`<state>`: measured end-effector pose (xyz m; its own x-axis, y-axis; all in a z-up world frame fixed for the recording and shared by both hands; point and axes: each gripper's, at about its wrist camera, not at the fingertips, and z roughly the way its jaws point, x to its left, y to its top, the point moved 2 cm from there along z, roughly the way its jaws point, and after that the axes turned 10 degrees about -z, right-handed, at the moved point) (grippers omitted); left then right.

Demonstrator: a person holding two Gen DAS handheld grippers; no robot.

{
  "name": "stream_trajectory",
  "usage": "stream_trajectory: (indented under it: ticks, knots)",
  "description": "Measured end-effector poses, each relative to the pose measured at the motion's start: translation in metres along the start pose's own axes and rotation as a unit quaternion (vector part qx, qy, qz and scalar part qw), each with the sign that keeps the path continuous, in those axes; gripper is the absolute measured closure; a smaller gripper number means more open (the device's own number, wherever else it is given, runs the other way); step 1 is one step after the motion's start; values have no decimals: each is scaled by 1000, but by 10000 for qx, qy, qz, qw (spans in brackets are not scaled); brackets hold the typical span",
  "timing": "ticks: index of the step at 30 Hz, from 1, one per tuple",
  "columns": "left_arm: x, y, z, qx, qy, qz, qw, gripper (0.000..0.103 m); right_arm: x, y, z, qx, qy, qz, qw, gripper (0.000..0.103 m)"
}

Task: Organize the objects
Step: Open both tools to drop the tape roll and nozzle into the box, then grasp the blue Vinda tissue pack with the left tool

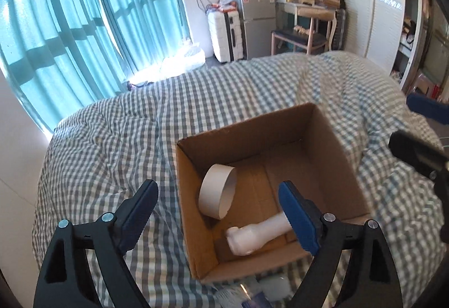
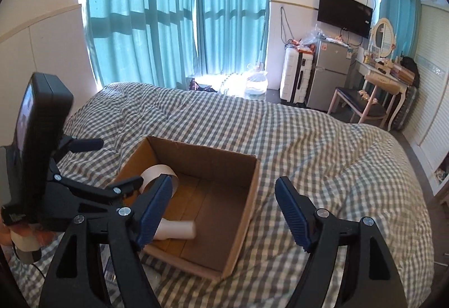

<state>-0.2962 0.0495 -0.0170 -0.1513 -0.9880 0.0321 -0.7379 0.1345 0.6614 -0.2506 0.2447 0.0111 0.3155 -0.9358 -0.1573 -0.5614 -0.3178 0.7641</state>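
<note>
An open cardboard box [image 1: 322, 137] sits on the checked bed; it also shows in the right wrist view [image 2: 247, 195]. Inside lie a roll of beige tape [image 1: 217, 194] and a white handle-shaped object [image 1: 256, 236], seen too in the right wrist view, the tape [image 2: 157, 170] and the white object [image 2: 179, 229]. My left gripper [image 1: 219, 209] is open and empty above the box's near left corner. My right gripper [image 2: 224, 208] is open and empty above the box's right side. The left gripper shows in the right wrist view [image 2: 106, 165], the right gripper in the left wrist view [image 1: 421, 134].
The checked duvet [image 1: 112, 139] covers the bed. Clear plastic packets [image 1: 252, 291] lie in front of the box. Beyond the bed are teal curtains [image 2: 174, 13], a white suitcase [image 2: 297, 80], a small fridge [image 2: 328, 75], a stool and a dressing table [image 2: 384, 78].
</note>
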Motion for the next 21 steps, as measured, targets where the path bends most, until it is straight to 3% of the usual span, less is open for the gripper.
stream_trajectory:
  ticks: [10, 15, 21]
  knots:
    - [11, -24, -105, -505, 288, -352, 9977, 10, 17, -12, -109, -408, -141, -114, 9990, 27]
    - [21, -66, -138, -573, 410, -722, 9949, 10, 41, -35, -143, -489, -70, -229, 9985, 27]
    - [22, -134, -154, -593, 557, -947, 9922, 10, 78, -86, -156, -377, 58, -379, 9986, 27]
